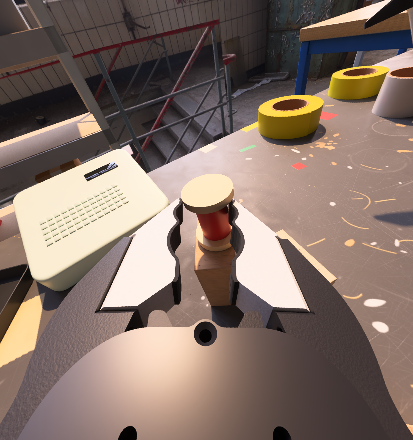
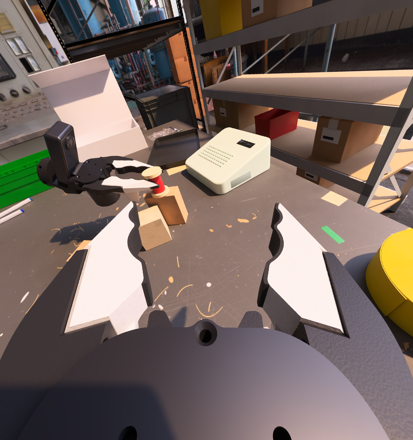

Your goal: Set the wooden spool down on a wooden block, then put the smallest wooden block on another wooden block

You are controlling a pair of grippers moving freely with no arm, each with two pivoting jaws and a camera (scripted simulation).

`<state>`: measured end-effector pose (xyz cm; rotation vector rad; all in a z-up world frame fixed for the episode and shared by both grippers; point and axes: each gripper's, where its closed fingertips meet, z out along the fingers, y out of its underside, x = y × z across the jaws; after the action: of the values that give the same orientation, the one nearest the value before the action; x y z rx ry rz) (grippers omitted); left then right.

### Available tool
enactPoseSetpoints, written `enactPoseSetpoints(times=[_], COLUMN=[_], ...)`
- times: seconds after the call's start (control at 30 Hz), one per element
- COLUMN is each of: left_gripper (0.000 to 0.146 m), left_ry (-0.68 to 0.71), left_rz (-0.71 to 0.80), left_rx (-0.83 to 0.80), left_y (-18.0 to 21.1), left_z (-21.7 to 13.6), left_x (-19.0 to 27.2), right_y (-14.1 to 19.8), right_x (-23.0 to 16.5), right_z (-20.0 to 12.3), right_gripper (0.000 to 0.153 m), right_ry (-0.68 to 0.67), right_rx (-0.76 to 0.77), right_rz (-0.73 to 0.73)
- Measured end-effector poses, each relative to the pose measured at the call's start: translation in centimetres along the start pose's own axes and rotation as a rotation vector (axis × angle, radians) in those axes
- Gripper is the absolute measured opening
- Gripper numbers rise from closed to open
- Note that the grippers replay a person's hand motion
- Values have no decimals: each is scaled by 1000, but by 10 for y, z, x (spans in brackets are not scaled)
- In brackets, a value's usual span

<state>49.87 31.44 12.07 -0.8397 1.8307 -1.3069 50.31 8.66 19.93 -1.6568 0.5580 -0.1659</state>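
Grey, paint-flecked and scratched, the counter [image 1: 343, 214] fills the left wrist view, with scaffolding and tiled wall beyond its far edge. Left gripper [image 1: 206, 207]: jaws closed against the red core of the wooden spool [image 1: 211, 214], just under its top flange. The spool's lower flange sits on the top face of a tall wooden block [image 1: 212, 273]; it appears tilted, so it is probably not yet fully seated. Holding the narrow core leaves both flanges clear for the set-down. At 9 o'clock of the spool lies a cream ventilated box [image 1: 81, 214]; at 1 to 2 o'clock stand two yellow tape rolls [image 1: 289, 119] and a grey roll [image 1: 400, 95].

Right wrist view: shelving with cardboard cartons forms the background at 1 o'clock. Right gripper [image 2: 204, 207]: jaws wide apart, holding nothing, poised over bare counter [image 2: 224, 262], seemingly waiting for its turn. At 11 o'clock the left gripper [image 2: 150, 177] holds the spool [image 2: 156, 182] atop the tall block [image 2: 172, 207]. A paler, shorter wooden block [image 2: 154, 228] stands just beside it, nearer the camera and partly behind the right gripper's left finger; whether the two touch cannot be told. Another wooden piece is hidden behind the fingers, so which block is smallest is uncertain. Cream box [image 2: 229, 159] at 12 o'clock; one yellow roll [image 2: 396, 281] at 3 o'clock; white markers [image 2: 10, 212] and a green crate [image 2: 10, 176] at 9 to 10 o'clock.
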Motion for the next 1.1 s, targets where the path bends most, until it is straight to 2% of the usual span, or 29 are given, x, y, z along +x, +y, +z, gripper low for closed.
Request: enactPoseSetpoints(times=[0.2,0.27,0.37,0.43,0.5,0.57,0.63,0.7,0.77,0.87,0.97,1.1], left_gripper=[38,46,46,55,67,75,84,92,100,111,120,116], left_ry=[4,0,-23,-24,56,191,301,310,247,213,219,275], left_rz=[-15,-18,-2,-13,-76,-165,-195,-144,-88,-88,-127,-149], left_rx=[-3,-2,13,13,-14,-100,-201,-304,-378,-457,-492,-588], left_y=[0,0,-6,-13,-17,-11,5,30,52,77,90,102], left_z=[0,-1,-10,-26,-48,-73,-97,-115,-128,-140,-141,-138], left_x=[0,0,0,4,23,56,90,106,107,109,118,135], right_y=[0,0,-6,-20,-42,-59,-63,-58,-50,-37,-36,-25], right_x=[0,0,3,5,7,8,7,6,9,13,2,3], right_z=[0,0,-3,-8,-18,-26,-27,-21,-15,-9,-1,4], right_gripper=[111,111,111,111,109,97,72,44,27,20,11,0], right_ry=[0,1,30,57,97,129,139,147,202,283,219,210], right_rx=[0,1,19,86,203,302,303,254,177,46,41,-46], right_rz=[2,1,-19,-38,-63,-72,-56,-88,-160,-283,-294,-298])
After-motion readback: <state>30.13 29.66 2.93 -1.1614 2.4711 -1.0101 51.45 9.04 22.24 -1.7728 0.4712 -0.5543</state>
